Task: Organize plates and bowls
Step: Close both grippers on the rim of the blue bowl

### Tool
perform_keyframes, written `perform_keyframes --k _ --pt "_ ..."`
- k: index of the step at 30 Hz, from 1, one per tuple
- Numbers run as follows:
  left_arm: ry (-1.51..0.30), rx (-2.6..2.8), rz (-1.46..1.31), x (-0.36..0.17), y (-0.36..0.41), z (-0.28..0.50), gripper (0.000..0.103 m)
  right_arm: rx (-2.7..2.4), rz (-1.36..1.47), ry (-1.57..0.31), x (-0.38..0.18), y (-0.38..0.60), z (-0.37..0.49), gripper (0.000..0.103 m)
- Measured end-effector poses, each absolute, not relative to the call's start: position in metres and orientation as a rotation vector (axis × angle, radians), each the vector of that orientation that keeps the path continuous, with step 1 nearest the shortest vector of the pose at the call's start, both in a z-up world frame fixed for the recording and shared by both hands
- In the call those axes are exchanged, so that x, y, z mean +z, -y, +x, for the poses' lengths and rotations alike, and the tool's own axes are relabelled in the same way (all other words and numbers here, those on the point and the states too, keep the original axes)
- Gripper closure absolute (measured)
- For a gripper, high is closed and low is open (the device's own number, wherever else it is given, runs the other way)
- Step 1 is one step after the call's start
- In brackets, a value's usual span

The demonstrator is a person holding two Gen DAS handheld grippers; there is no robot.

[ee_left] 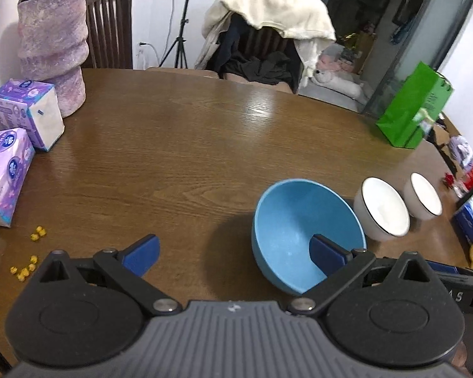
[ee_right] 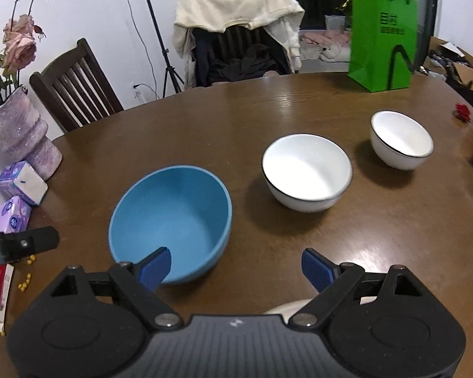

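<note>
The left gripper [ee_left: 235,253] is spread wide and empty, its right finger in front of the blue bowl [ee_left: 299,233]. The right gripper [ee_right: 236,267] is likewise spread and empty, the blue bowl [ee_right: 173,217] at its left finger. Farther right stand two white bowls [ee_right: 307,173], apart, on the table [ee_right: 205,119].

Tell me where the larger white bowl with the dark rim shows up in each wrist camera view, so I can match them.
Left wrist view: the larger white bowl with the dark rim sits at right of centre, just right of the blue plastic bowl.
Right wrist view: it sits just right of centre, between the blue bowl and the smaller white bowl.
Shared landmark: the green paper bag standing on the wooden table's far side.
</note>
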State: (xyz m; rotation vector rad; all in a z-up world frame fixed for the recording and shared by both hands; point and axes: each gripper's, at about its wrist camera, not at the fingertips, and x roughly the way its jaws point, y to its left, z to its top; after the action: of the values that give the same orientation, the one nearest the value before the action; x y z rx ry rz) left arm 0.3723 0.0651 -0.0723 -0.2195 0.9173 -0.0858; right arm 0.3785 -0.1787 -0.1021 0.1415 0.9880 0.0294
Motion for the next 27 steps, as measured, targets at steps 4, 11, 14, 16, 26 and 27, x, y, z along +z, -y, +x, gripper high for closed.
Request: perform_keyframes --k 4,11,14,16,26,27 --pt "-0.925 -0.054 -0.241 -0.082 -0.058 0.396 0.000 0.023 0.121 -1.005 -0.113 0.177 0.402 0.013" --pt "-0.953 -0.010 -0.237 -0.102 -0.044 0.431 0.002 0.037 0.114 -1.050 -0.137 0.171 0.438 0.013" --pt "-0.983 -0.005 -0.234 -0.113 -0.040 0.442 0.003 0.049 0.109 -1.071 -0.147 0.169 0.449 0.013" --pt "-1.000 -0.003 -0.226 -0.120 -0.037 0.448 0.007 0.054 0.105 -1.081 -0.154 0.167 0.455 0.014" --pt "-1.073 -0.012 -0.260 -0.149 -0.034 0.465 0.031 0.091 0.103 -1.133 -0.179 0.165 0.472 0.022" --pt "-1.077 -0.011 -0.260 -0.151 -0.033 0.466 0.031 0.092 0.102 -1.137 -0.181 0.164 0.473 0.023"
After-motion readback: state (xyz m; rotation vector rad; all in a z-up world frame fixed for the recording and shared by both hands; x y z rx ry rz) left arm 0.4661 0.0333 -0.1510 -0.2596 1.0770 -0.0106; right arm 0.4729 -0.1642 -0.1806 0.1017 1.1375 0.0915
